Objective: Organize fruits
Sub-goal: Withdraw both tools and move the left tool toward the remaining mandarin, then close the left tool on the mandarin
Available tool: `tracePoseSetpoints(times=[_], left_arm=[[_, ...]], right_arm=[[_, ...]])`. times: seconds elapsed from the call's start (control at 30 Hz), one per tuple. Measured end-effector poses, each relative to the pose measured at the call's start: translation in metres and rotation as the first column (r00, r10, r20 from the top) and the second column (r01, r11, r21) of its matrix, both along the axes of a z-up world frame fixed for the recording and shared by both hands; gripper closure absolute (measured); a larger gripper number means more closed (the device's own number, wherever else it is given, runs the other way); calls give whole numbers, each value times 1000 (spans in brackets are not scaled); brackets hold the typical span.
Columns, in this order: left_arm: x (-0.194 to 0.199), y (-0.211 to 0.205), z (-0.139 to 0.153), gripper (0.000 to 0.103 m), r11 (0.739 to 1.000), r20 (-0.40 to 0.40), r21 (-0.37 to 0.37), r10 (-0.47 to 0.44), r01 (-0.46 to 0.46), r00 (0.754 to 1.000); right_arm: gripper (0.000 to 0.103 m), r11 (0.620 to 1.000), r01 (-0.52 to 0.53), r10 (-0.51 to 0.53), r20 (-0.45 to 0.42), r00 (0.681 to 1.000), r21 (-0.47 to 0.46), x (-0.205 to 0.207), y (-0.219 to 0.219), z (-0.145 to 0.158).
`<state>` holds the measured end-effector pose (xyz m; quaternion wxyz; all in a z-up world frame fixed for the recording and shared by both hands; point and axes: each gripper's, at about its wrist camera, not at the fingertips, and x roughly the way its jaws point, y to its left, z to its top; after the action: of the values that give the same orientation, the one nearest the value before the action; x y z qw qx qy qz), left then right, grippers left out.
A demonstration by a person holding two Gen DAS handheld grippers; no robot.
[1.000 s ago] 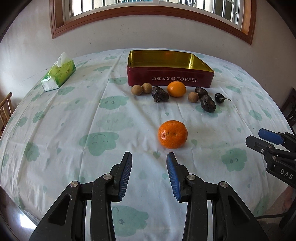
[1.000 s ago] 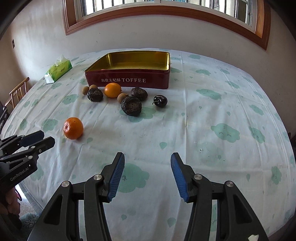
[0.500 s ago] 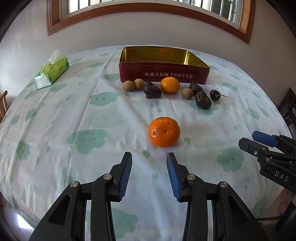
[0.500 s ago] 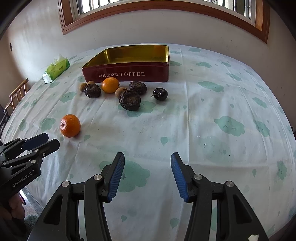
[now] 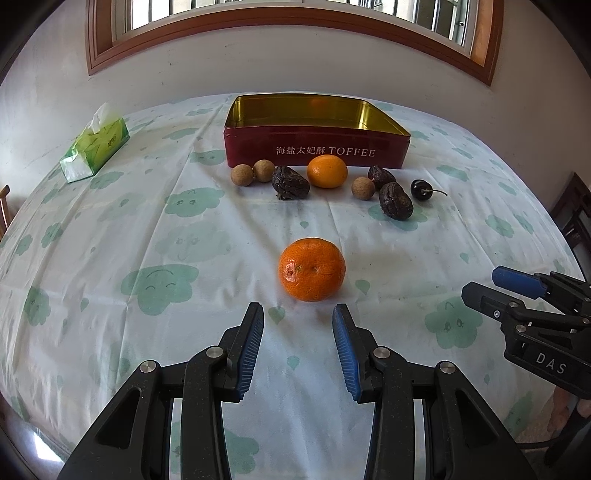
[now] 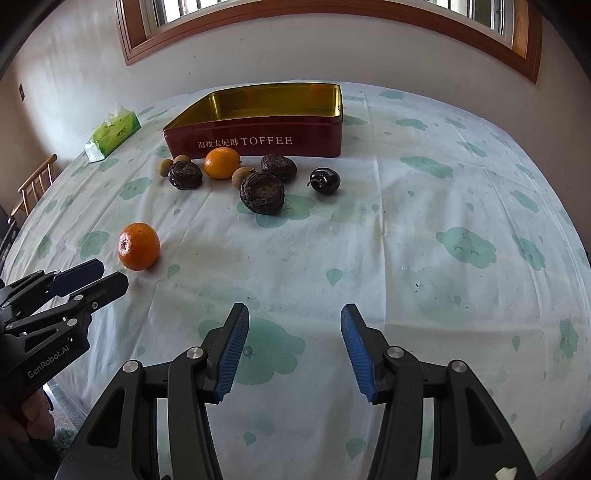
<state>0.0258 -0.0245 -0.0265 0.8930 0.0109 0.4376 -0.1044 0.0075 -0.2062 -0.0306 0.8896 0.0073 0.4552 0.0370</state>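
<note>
Left tool (image 5: 298,314) near mandarin (image 5: 312,269) (empty-jawed)

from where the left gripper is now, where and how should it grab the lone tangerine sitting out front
Grip the lone tangerine across its widest middle, one pad on each side. Come straight ahead and downward with the left gripper: the fruit sits just beyond its open jaws, roughly centred between them, alone on the tablecloth. It looks slightly flattened and sits stably, so squeezing low around the middle should keep it from slipping.

Ahead of you, a white wall (image 5: 295,70) under a wood-framed window (image 5: 295,14), daylight pouring in. Left, a wooden chair (image 6: 35,182) by the cloud-print tablecloth (image 5: 110,236).
</note>
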Motion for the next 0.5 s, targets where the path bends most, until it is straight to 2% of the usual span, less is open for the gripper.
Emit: tracePoseSetpoints(times=[0.5], left_arm=[[12,-8,-6,63,1000,6,-7,4,-4,1000]], right_arm=[[54,1000,4,-4,-15,1000,10,4,-1,-7]])
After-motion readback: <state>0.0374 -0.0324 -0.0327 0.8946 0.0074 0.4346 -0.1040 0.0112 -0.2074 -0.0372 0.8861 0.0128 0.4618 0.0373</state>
